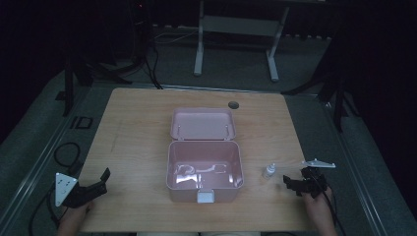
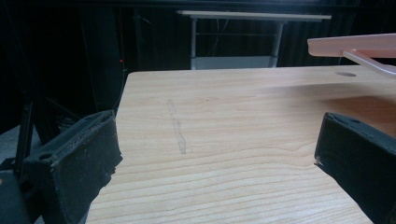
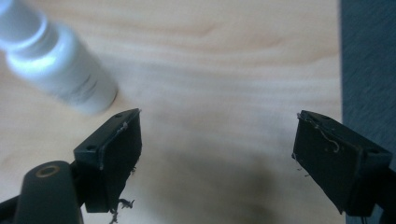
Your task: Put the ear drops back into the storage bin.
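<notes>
- Hovering low over the surface (image 1: 137, 128), the right gripper (image 1: 291, 183) has its jaws spread wide with nothing between them; in the right gripper view (image 3: 217, 140) only bare wood lies between the pads, so it looks set for a reach, not a hold.
- Just beyond its jaws stands the small white bottle (image 1: 269, 171), upright on the wood beside the box and apart from the gripper; in the right gripper view the bottle (image 3: 56, 70) sits off to one side of the jaw line, so I judge the gripper must swing toward it before closing.
- The left gripper (image 1: 101, 181) waits released near the surface's near left corner, well apart from everything, probably kept out of the way.
- The pink box (image 1: 204, 169) sits mid-surface with its lid (image 1: 202, 123) thrown back, apparently ready to receive the bottle.
</notes>
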The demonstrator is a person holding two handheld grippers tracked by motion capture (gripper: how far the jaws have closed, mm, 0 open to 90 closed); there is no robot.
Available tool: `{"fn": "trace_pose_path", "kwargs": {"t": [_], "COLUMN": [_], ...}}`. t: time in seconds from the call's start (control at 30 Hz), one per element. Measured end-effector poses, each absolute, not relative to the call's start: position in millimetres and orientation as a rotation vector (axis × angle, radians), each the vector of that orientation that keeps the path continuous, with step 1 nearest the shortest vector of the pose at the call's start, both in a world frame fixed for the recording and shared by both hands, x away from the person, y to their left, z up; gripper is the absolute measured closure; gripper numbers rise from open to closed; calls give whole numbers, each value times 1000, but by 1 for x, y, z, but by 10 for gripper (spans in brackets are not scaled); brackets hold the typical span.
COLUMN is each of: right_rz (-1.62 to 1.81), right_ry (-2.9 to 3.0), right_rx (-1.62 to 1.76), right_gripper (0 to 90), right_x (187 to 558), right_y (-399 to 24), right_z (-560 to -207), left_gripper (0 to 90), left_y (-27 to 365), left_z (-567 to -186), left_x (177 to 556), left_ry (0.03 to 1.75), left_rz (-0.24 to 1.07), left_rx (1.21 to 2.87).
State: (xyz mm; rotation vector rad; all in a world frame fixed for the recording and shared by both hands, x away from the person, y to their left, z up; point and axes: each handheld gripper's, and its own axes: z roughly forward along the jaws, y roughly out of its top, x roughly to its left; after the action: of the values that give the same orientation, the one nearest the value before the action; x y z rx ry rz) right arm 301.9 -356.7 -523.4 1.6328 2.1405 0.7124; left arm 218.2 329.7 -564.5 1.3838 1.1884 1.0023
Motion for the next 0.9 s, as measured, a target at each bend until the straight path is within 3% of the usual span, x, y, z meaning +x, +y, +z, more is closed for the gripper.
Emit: {"fn": "trace_pose_path", "kwargs": {"t": [0.9], "right_rz": [129], "right_ry": [2776], "right_rx": [1482], "right_gripper": [137], "right_x": [306], "right_y": [-336], "right_z": [-507], "left_gripper": [4], "left_y": [330], "left_z": [-564], "left_x": [219], "left_ry": [1195], "left_rz": [998], "left_rx": [1383]}}
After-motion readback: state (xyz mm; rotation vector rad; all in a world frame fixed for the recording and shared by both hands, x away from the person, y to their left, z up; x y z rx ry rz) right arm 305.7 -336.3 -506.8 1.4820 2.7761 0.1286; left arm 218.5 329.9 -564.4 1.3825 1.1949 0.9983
